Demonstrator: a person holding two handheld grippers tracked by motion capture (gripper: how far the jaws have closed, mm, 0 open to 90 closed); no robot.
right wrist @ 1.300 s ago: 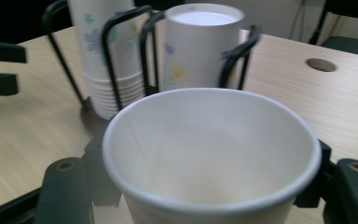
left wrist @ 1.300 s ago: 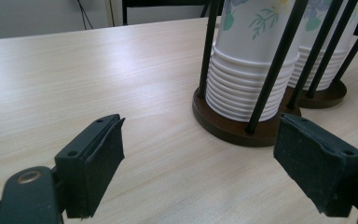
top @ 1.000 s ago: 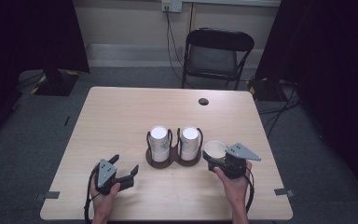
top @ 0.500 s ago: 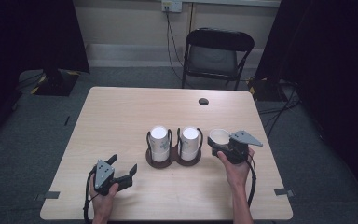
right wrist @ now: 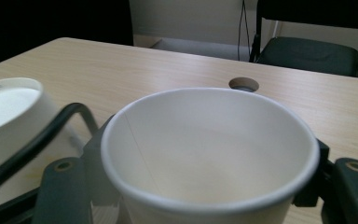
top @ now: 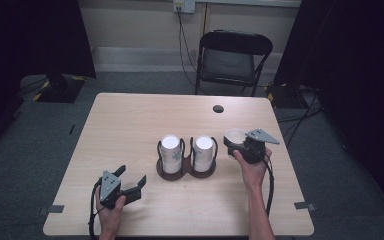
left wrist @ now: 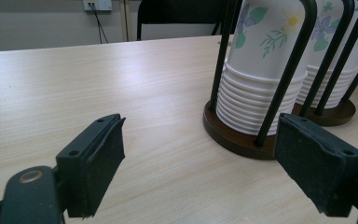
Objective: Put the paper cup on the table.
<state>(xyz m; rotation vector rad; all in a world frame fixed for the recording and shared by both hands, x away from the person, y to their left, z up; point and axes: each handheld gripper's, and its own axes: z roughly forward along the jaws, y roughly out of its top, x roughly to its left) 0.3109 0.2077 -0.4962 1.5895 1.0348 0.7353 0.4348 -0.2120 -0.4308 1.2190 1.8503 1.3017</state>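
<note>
Currently the left gripper (top: 130, 186) sits low at the near left of the desk (top: 130, 125), jaws spread wide with nothing between them, aimed toward the cup holder (top: 187, 171). From the left gripper view its pads frame the holder's brown base and black wire hoops, well apart from both. Right gripper (top: 241, 145) is further in, just right of the holder, jaws clamped on a single paper cup (top: 234, 136), mouth up; the right gripper view looks straight into the empty cup (right wrist: 209, 154), one jaw on each side of its wall. Whether its base touches the desk I can't tell. Beyond the near desk, the holder carries two upside-down stacks of floral paper cups (top: 170, 150), left and right bays both loaded, touching the wire hoops. Further back: cable hole (top: 218, 108) in the desk, then a folding chair (top: 232, 57). Step in hand, as I read it: one cup is out of the holder and being placed off to the right. Next move needs the cup set down flat and upright, jaws released gently so thin paper doesn't tip or crush.
</note>
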